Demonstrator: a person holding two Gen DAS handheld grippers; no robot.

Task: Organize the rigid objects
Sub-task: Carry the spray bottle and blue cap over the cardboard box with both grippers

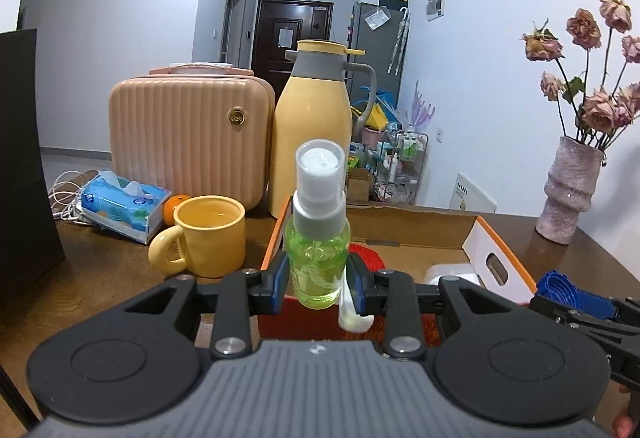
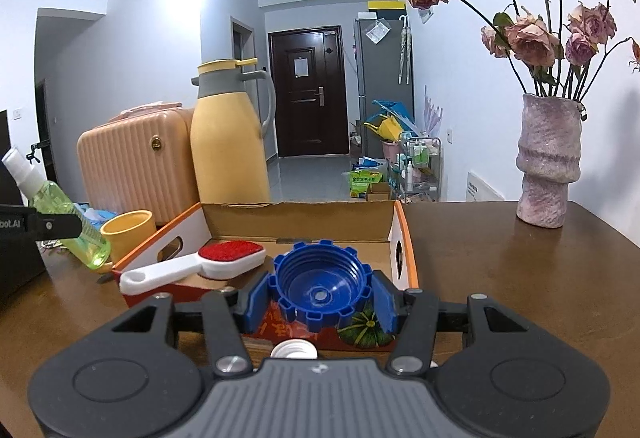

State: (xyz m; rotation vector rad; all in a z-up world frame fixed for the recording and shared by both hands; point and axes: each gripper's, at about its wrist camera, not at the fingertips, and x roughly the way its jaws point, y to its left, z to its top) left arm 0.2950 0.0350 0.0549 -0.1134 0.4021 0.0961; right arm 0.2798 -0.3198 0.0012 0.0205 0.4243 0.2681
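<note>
Carrying two items toward the cardboard box [image 2: 300, 216], lint brush [image 2: 208, 262] already inside.
Left gripper [image 1: 318, 280] clamps the spray bottle [image 1: 318, 238]; right gripper [image 2: 320, 302] clamps the blue cap [image 2: 320, 286]; both above the box's near edge, unreleased.

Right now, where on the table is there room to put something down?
Bare wood lies between the cardboard box and the vase. It is crowded left of the box, round the mug, tissues and jug.
</note>
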